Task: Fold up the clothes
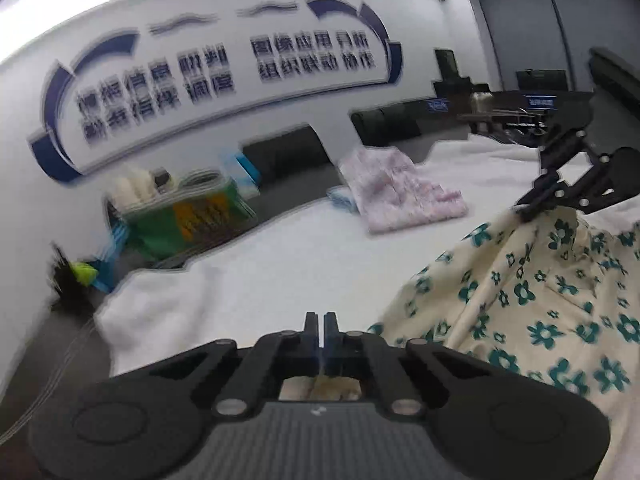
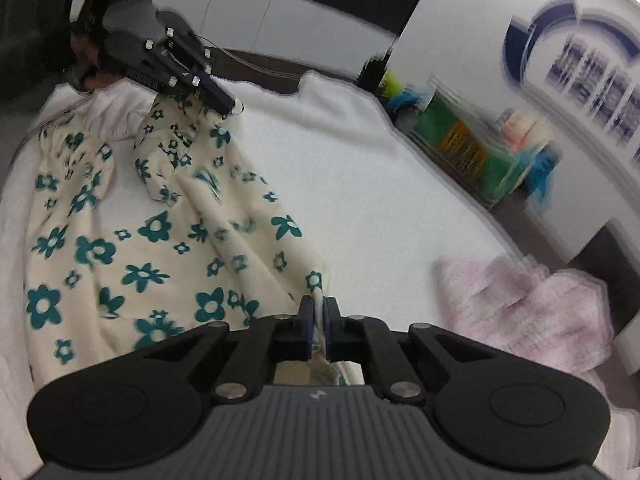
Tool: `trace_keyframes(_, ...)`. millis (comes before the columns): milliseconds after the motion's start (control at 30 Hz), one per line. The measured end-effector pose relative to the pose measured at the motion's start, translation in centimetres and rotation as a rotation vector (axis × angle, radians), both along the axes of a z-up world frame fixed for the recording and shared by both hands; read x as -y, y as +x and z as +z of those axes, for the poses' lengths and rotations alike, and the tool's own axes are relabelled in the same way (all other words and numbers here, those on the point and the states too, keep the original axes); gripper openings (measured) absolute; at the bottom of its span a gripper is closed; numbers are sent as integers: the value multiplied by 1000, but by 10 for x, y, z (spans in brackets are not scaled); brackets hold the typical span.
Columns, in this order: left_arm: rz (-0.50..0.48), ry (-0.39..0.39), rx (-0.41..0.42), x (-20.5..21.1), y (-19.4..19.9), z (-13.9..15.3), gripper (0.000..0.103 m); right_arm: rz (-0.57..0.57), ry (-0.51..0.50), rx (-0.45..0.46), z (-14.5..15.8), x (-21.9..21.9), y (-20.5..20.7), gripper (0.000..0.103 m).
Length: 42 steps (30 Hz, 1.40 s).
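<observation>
A cream garment with teal flowers point(image 2: 140, 240) lies crumpled on the white-covered table point(image 2: 360, 200). In the right wrist view my right gripper point(image 2: 319, 312) is shut on an edge of this cloth, which shows between its blue pads. At the top left of that view my left gripper point(image 2: 226, 106) is shut on another part of the garment, which hangs from its tip. The left wrist view has my left gripper point(image 1: 320, 326) with its fingers pressed together and cream cloth bunched behind them. There the garment point(image 1: 540, 300) rises to my right gripper point(image 1: 524, 210) at the right.
A folded pale pink garment point(image 1: 400, 196) point(image 2: 532, 312) lies on the white cover point(image 1: 280, 272) further out. A green basket point(image 1: 188, 216) point(image 2: 460, 152) of odds and ends stands by the wall. Dark chairs point(image 1: 288, 156) line the table's far edge.
</observation>
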<state>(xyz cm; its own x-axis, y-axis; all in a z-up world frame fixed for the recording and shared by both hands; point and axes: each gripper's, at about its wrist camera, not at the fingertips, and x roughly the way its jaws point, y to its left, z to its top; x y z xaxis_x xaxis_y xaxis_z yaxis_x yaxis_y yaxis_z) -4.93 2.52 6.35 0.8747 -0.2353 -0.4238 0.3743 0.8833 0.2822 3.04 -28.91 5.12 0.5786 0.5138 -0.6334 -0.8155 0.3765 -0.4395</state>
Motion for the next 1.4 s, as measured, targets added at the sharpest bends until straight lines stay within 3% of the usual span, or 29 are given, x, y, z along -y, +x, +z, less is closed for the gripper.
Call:
trace_keyframes(67, 26, 29, 3, 5, -31, -8, 0, -11, -22, 75, -2, -1, -32, 4)
trace_keyframes(167, 4, 95, -105, 8, -58, -34, 4, -18, -104, 43, -26, -3, -70, 5)
trace_keyframes(200, 14, 90, -132, 7, -64, -38, 5, -14, -123, 35, -31, -3, -79, 7)
trace_keyframes(267, 5, 9, -145, 1, -78, -33, 6, -8, -133, 22, -33, -2, -90, 10)
trace_keyframes(300, -8, -39, -132, -2, -85, -25, 6, -22, -100, 0, -25, 2, -89, 11)
trace_keyframes(333, -15, -98, -108, -7, -91, -16, 14, -43, -45, -36, -14, 7, -85, 11)
trace_keyframes(367, -14, -142, -82, -6, -90, -11, 30, -62, 25, -60, -2, 13, -81, 12)
trace_keyframes(433, -12, -228, -29, -4, -88, -2, 48, -121, 164, -63, 12, 21, -73, 19)
trace_keyframes(500, -8, -308, 23, -2, -85, 7, 48, -204, 314, -64, 19, 20, -64, 28)
trace_keyframes(567, 24, -277, 44, 10, -63, 5, 47, -254, 429, -146, 13, 13, -52, 30)
trace_keyframes(667, 45, -263, -58, 13, -28, -9, 48, -277, 385, -188, -6, -10, -50, 30)
trace_keyframes(800, 76, -273, -206, 3, -9, -33, 46, -356, 351, -238, -28, -16, -58, 30)
trace_keyframes(900, 84, -276, -240, -4, -13, -40, 41, -402, 339, -272, -41, -11, -64, 29)
trace_keyframes(1100, 97, -258, -169, -10, -36, -33, 43, -448, 398, -241, -32, 2, -75, 32)
trace_keyframes(1167, 88, -224, -138, -10, -45, -29, 58, -490, 476, -197, -20, 13, -82, 42)
trace_keyframes(1200, 84, -208, -123, -10, -50, -28, 59, -527, 529, -185, -15, 23, -85, 48)
trace_keyframes(1400, 54, -77, -95, -4, -54, -27, 59, -775, 810, -248, -11, 85, -95, 48)
